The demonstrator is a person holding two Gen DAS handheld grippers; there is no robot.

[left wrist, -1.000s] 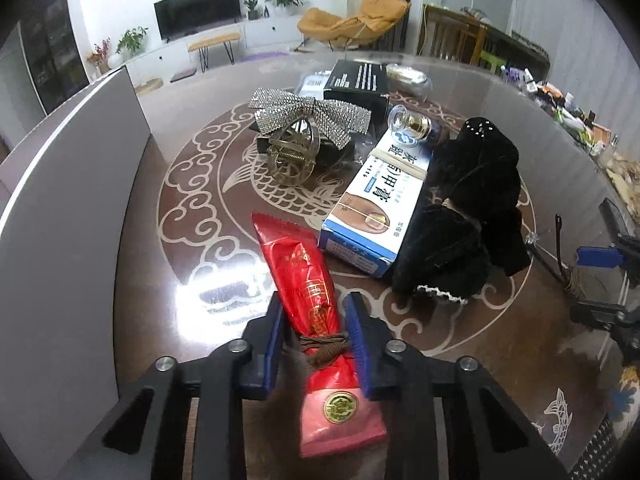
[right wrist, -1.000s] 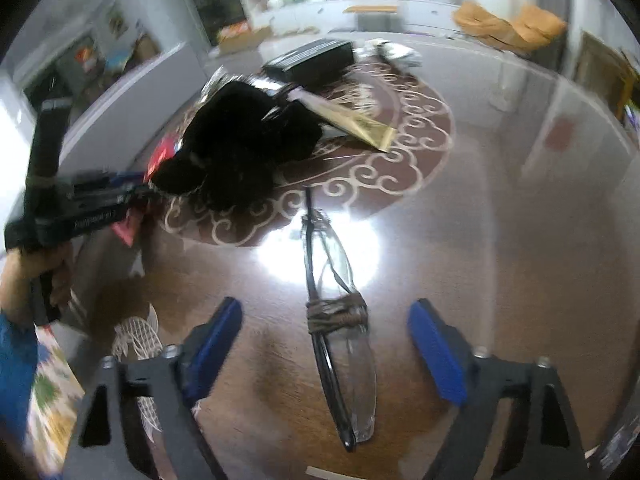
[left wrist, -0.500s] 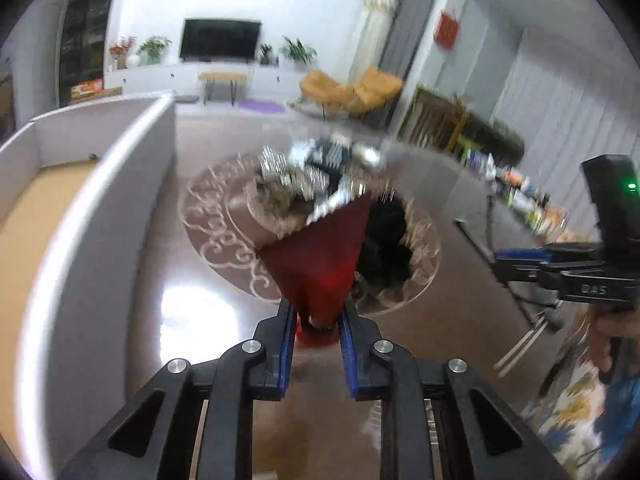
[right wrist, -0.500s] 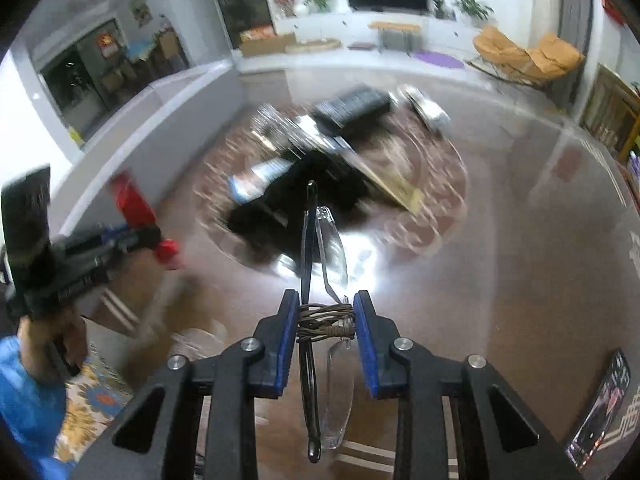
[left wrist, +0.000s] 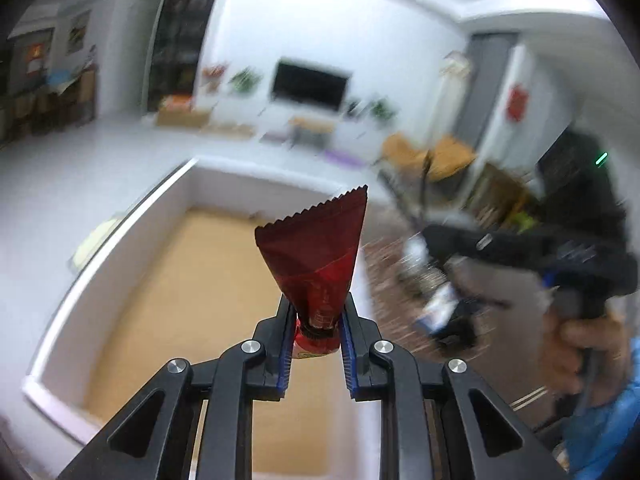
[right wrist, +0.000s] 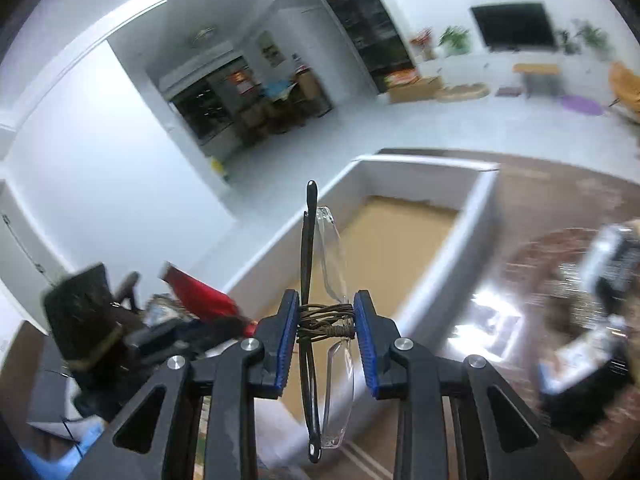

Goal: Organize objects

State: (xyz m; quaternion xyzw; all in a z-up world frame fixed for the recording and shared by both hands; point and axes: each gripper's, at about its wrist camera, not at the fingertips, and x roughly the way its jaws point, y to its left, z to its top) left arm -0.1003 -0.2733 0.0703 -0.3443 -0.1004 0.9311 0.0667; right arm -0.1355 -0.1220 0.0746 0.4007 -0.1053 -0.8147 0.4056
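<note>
My left gripper (left wrist: 314,316) is shut on a red tube (left wrist: 320,256) and holds it in the air over the white box (left wrist: 120,236) with a tan floor. The tube's crimped end points up and away. My right gripper (right wrist: 326,316) is shut on folded glasses (right wrist: 320,340) bound with brown cord, held upright above the near wall of the same box (right wrist: 452,256). The right gripper also shows at the right of the left wrist view (left wrist: 520,248), and the left gripper with the red tube (right wrist: 200,290) shows at the left of the right wrist view.
The brown patterned table (right wrist: 568,200) lies to the right of the box with a blurred heap of objects (right wrist: 600,288) on it. The same heap (left wrist: 436,296) shows in the left wrist view. A living room with a TV (left wrist: 310,84) lies behind.
Both grippers shut on their objects, lifted them off the table and swung left. They now hang over the white box; a second ago the glasses lay on the table between open jaws.
</note>
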